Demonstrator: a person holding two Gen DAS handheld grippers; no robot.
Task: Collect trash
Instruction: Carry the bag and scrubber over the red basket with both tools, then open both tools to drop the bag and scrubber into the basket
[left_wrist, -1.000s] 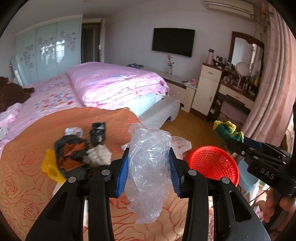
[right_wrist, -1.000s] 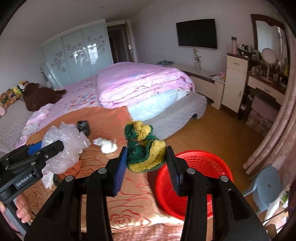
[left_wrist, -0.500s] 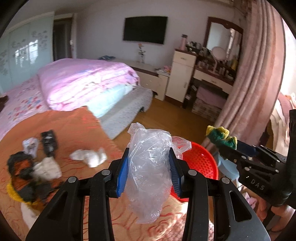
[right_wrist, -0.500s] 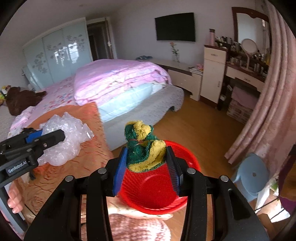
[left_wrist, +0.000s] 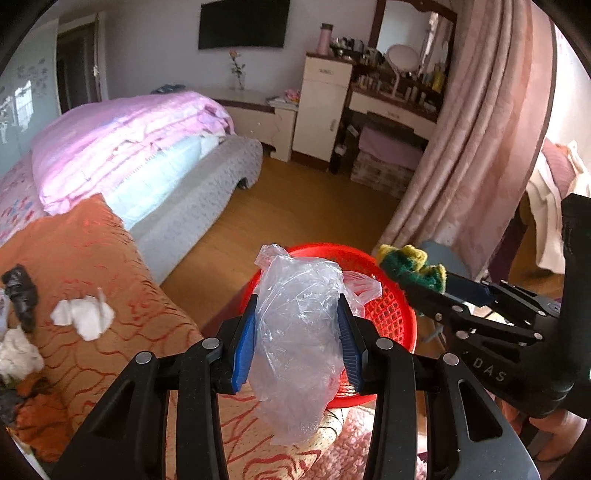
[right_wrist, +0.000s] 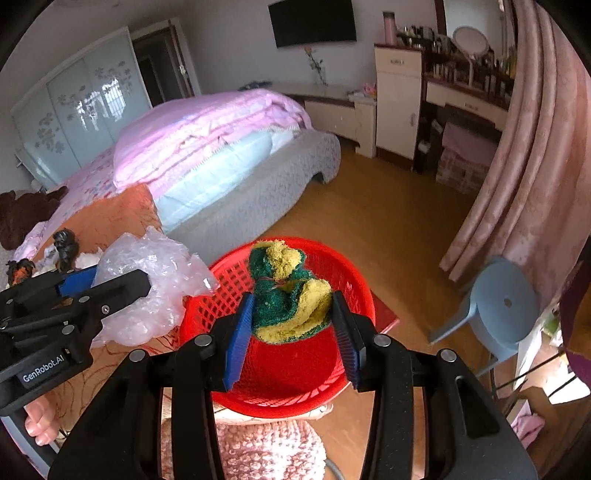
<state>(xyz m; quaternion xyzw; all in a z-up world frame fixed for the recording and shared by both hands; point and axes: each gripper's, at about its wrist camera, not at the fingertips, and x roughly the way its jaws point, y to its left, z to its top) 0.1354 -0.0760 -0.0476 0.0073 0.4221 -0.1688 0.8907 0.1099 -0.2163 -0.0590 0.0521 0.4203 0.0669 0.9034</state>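
The left hand-held gripper (left_wrist: 295, 343), seen from its own wrist camera, is clamped on a crumpled clear plastic bag (left_wrist: 299, 339), which bulges between the blue pads and hangs below them. Behind the bag sits the red basket (left_wrist: 391, 306), nearer and more central than a second ago, when it lay off to the right. At right, the right hand-held gripper (left_wrist: 424, 277) grips a green and yellow sponge (left_wrist: 410, 264) beside the basket's far right rim. On the orange bedspread (left_wrist: 92, 251) at left lie a white tissue wad (left_wrist: 83, 314) and a black scrap (left_wrist: 20, 295); the large pile of trash that filled the near left earlier has slid almost out of frame.

The right wrist view shows its jaws closed on the sponge (right_wrist: 288, 295), now directly above the basket's (right_wrist: 280, 369) open bowl instead of short of it. The left hand-held gripper (right_wrist: 110, 291) holds the plastic bag (right_wrist: 147, 291) just left of the basket rim, touching or nearly so. Only this view shows the basket's bare interior, a blue plastic stool (right_wrist: 498, 306) on the wooden floor at right, and the fingers (right_wrist: 37, 424) around the left tool's handle. The left view alone shows the tissue.
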